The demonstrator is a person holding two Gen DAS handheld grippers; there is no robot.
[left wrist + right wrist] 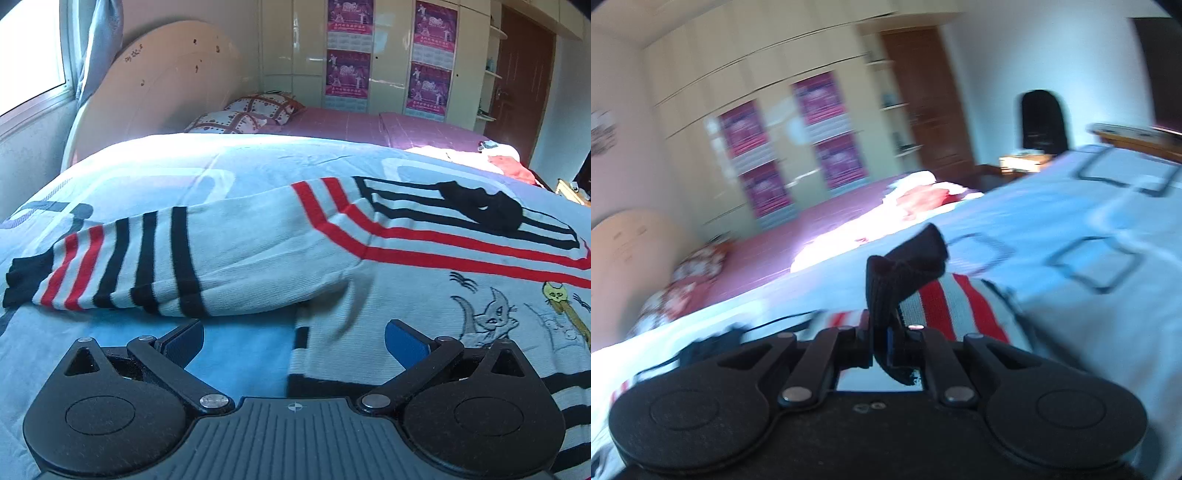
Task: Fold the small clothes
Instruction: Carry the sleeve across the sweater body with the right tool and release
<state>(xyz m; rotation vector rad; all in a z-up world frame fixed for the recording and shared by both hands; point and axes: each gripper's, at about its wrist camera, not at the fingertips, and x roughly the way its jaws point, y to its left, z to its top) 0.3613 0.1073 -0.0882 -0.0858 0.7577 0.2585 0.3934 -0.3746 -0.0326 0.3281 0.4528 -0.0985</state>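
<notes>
Sweater [369, 236] lying flat on a blue bedspread [229, 354], just ahead of the left tongs [294, 338]. It is a small pale knit with red and black stripes, a black collar, and cartoon cats on the chest. One sleeve [122, 266] stretches out to the left of those tongs, its black cuff at the far end. The left tongs hover with jaws spread wide, empty, straddling the sweater's lower side edge.

The right tongs [886, 341] are clamped on a dark ribbed cuff [905, 266], which stands up between the jaws; red and pale stripes trail just beyond it. This view is blurred, so it is probably the other sleeve's cuff, though that is not certain.

Judging by this, the step in hand is folding a sleeve across the body. The next move calls for carrying the gripped cuff over the chest and laying it flat, while the left tongs take the near edge or the other sleeve.
</notes>
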